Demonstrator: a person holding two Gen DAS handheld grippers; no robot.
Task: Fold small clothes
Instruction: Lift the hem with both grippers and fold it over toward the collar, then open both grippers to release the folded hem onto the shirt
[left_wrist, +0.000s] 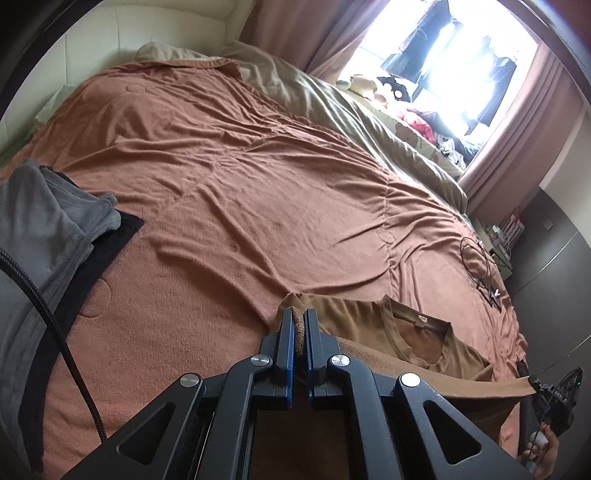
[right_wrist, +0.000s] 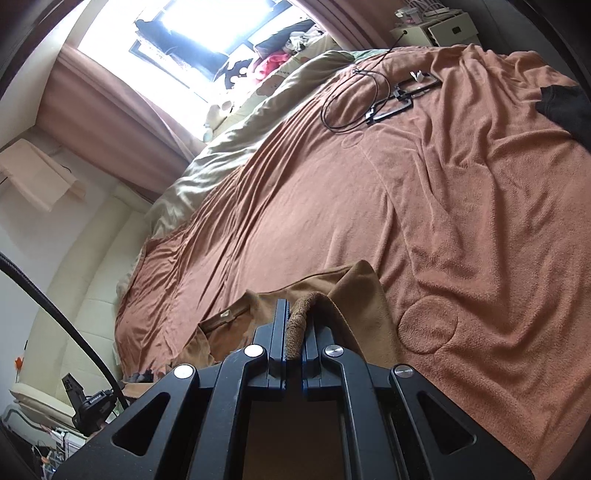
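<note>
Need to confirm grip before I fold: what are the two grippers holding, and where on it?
Both hold the brown T-shirt. The left gripper and right gripper each pinch a bunched edge of its fabric near the shoulders, collar between them.

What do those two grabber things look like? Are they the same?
Yes, they match. The left gripper and right gripper are black, with two flat straight fingers edged in blue, angular arms with triangular cut-outs, and round silver bolts. A black braided cable shows in each view.
</note>
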